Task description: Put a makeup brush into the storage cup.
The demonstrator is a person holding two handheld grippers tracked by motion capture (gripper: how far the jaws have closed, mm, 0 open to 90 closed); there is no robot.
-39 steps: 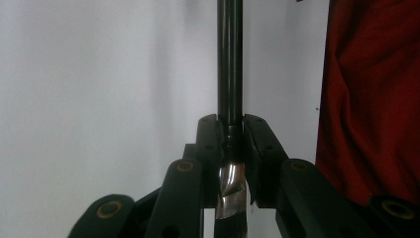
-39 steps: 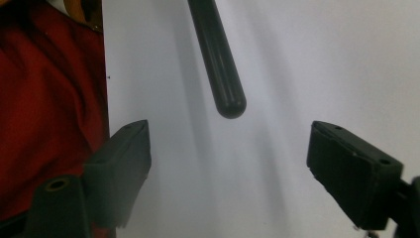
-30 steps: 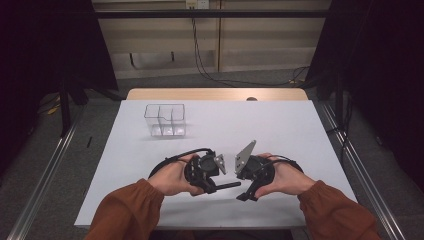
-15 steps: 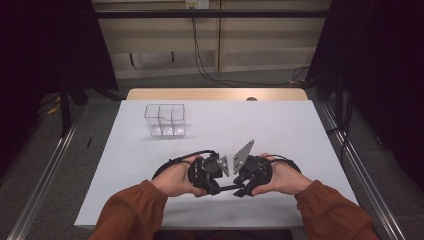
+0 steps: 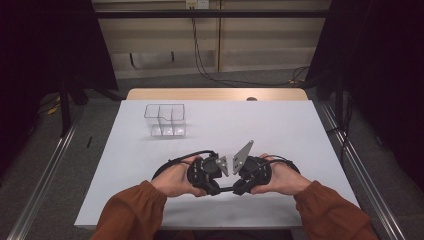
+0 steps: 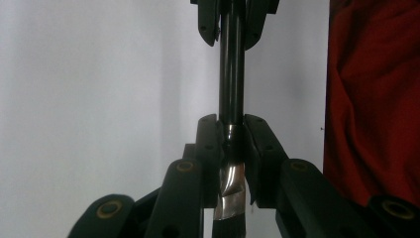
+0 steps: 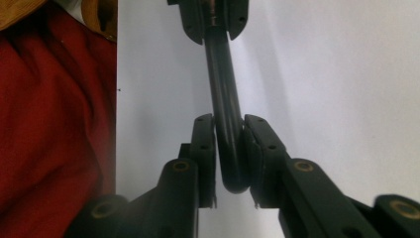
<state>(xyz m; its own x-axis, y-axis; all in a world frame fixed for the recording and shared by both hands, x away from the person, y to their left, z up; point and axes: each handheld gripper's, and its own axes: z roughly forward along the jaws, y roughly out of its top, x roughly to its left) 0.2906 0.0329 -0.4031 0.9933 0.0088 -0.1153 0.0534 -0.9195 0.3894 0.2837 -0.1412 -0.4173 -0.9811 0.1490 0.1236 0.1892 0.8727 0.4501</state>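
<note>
A slim black pen (image 5: 226,189) spans the gap between both grippers, just above the white table (image 5: 280,130) near its front edge. My left gripper (image 6: 231,130) is shut on the pen's (image 6: 231,74) end with the shiny silver band. My right gripper (image 7: 229,130) has just been closing, and its pads now press on the pen's (image 7: 223,84) rounded black end. In the high view the left gripper (image 5: 216,188) and right gripper (image 5: 239,188) point at each other, tips close together. Each gripper view shows the other's jaws at the top, clamped on the pen.
A clear plastic box (image 5: 165,120) with compartments stands at the back left of the table. Rust-red sleeves (image 6: 371,99) come in from the near edge. Black cables loop behind both hands. A wooden strip (image 5: 215,94) borders the table's far edge.
The right gripper's jaws have closed onto the pen's free end. The two grippers now sit slightly closer together. The left gripper keeps its hold unchanged.
</note>
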